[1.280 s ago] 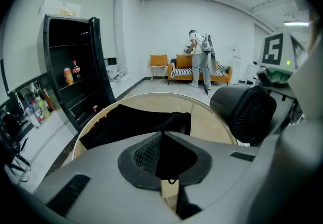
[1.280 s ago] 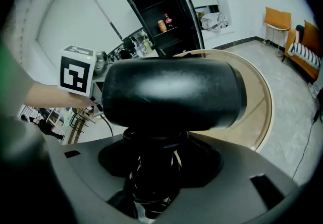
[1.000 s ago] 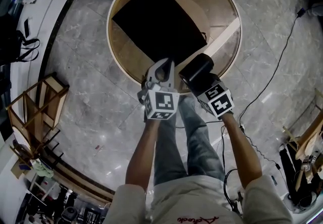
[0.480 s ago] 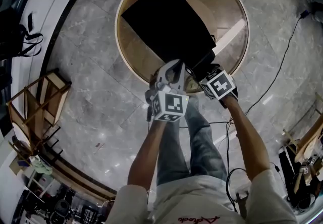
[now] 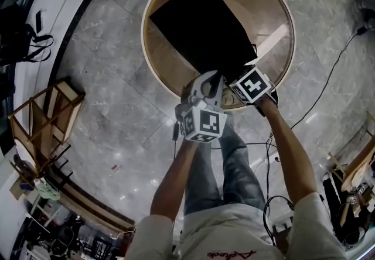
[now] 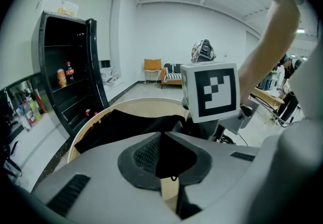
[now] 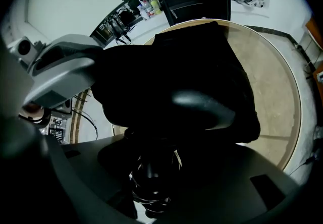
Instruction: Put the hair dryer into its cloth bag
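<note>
A black cloth bag (image 5: 202, 21) lies flat on the round wooden table (image 5: 275, 1). My left gripper (image 5: 212, 82) is at the bag's near edge, and in the left gripper view it (image 6: 162, 160) is shut on a fold of the black cloth (image 6: 116, 122). My right gripper (image 5: 245, 77) stands just to its right, pointing steeply down at the same edge. In the right gripper view a black hair dryer (image 7: 202, 104) fills the space ahead, its handle with the coiled cord (image 7: 151, 177) clamped between the jaws. From the head view the dryer blends into the bag's dark mouth.
A pale strip (image 5: 272, 39) lies on the table right of the bag. A wooden frame (image 5: 41, 124) stands on the marble floor at left, and a cable (image 5: 328, 83) runs across it at right. A black shelf cabinet (image 6: 65, 81) stands beyond the table.
My right gripper has carried the hair dryer forward and down to the bag's near edge, where its dark body now merges with the bag. The left gripper has kept its hold on the cloth.
</note>
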A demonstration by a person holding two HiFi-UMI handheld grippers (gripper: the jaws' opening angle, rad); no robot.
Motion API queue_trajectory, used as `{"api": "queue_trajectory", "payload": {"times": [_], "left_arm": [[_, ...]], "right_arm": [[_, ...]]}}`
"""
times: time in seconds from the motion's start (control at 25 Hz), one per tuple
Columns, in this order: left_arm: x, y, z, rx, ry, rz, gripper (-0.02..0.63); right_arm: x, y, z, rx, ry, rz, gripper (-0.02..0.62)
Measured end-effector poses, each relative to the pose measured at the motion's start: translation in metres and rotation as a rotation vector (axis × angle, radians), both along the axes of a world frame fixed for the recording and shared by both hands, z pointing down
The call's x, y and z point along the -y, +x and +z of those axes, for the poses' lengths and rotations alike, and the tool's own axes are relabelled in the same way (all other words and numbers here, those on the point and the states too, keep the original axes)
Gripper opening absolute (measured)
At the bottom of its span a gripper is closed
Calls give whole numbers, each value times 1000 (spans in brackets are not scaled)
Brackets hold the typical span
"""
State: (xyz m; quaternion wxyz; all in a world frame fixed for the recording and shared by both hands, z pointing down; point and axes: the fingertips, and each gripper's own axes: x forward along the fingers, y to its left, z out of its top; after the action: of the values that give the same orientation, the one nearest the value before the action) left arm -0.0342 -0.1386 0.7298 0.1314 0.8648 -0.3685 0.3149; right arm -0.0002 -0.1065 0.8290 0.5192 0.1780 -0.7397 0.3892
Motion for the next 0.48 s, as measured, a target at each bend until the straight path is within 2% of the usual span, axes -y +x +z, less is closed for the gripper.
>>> {"api": "queue_trajectory", "payload": {"times": [0.16, 0.48], "left_arm": [[1, -1, 0, -13, -4, 3, 40], [-4, 1, 0, -26, -23, 10, 40]], "right_arm": [[16, -18, 3, 34, -4, 32, 236], [42, -26, 5, 35, 9, 55, 238]]}}
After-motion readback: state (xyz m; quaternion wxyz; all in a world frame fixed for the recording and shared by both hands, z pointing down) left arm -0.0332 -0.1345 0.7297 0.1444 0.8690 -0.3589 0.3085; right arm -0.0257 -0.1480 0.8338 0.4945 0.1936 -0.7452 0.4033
